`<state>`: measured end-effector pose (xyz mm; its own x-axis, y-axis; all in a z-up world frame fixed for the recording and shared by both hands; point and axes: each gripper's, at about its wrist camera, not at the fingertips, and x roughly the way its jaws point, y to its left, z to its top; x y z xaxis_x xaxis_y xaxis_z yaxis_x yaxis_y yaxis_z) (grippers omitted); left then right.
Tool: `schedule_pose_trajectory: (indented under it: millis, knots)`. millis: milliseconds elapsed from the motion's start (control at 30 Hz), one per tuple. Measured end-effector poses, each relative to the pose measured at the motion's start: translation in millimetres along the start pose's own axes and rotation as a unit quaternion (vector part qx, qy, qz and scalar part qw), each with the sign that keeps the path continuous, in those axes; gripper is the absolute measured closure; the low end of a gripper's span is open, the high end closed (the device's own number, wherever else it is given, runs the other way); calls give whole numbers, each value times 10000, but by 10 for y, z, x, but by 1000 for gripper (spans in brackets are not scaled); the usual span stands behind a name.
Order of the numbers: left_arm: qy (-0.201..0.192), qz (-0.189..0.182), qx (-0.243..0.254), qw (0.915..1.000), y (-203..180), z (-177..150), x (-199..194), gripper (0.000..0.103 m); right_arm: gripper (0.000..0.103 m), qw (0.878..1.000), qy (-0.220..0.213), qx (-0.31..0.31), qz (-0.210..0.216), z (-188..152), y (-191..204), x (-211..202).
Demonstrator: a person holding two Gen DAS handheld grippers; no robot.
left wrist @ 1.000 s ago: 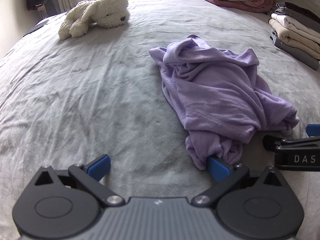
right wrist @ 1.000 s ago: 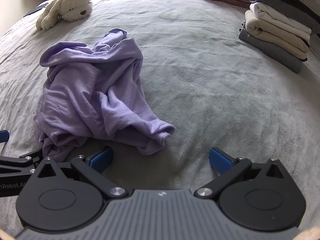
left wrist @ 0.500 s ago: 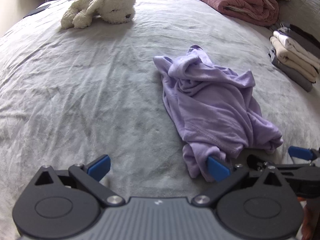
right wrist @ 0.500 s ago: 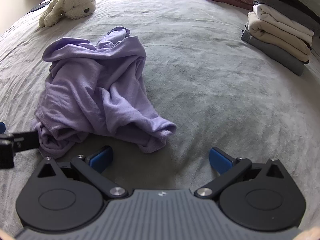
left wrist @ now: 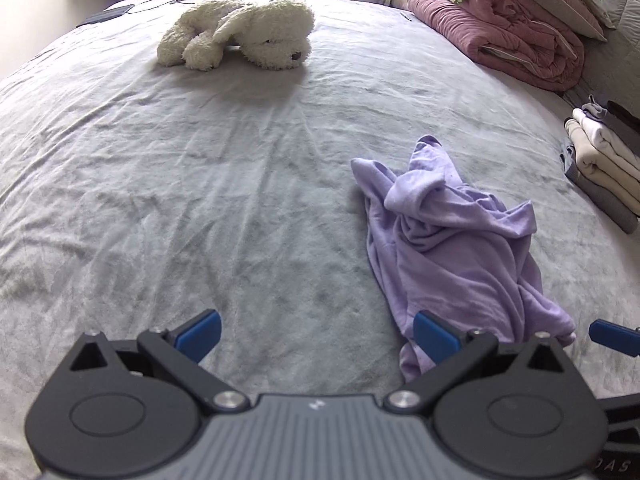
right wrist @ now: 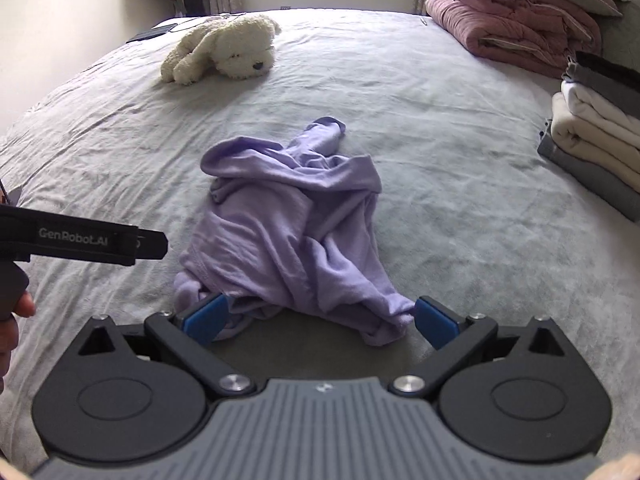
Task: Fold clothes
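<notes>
A crumpled lilac garment [left wrist: 452, 248] [right wrist: 296, 232] lies bunched on the grey bed cover [left wrist: 200, 200] [right wrist: 460, 208]. My left gripper [left wrist: 316, 334] is open, to the left of the garment's near end, with its right fingertip at the fabric's edge. My right gripper [right wrist: 320, 318] is open too, its blue fingertips either side of the garment's near hem. Neither gripper has cloth between its fingers. In the right wrist view the left gripper's black body [right wrist: 80, 240] shows at the left edge with a hand on it.
A white plush dog [left wrist: 240, 34] [right wrist: 224, 50] lies at the far side of the bed. A stack of folded clothes [left wrist: 604, 164] [right wrist: 596, 128] sits at the right. Rolled pink bedding [left wrist: 512, 28] [right wrist: 516, 20] lies at the back right.
Both grippers have pulled back and tilted up, so more of the bed and far wall shows. The right gripper has swung left and now faces the garment. Garment unmoved.
</notes>
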<state>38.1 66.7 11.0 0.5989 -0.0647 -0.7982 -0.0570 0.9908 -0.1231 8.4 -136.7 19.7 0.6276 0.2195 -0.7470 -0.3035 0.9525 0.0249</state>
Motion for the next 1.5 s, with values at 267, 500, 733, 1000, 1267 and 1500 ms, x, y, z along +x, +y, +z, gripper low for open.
schedule_pose_trajectory:
  millis: [267,500,733,1000,1267,1500]
  knots:
    - [-196,128,-45,9997,48,57,-45,1,3,9997,-81,165,135,176,-61,72]
    - [-339,165,19,9993,16,49,-25,1,27,9972,50,713,208,74,-294,335]
    - [-322,162,-107,9993,46,53,10,1,35,9984,47,542,170,45,-234,278]
    - [-345,116,-39,9993,17,27,-9,1,41,9986,131,466,200,16,-200,274]
    - [-317,86,-2,9995,11,17,-13,1,55,9989,140,438,118,4,-178,294]
    - [-290,83,39,9995,-14,12,-6,1,92,9990,47,445,98,33,-211,246]
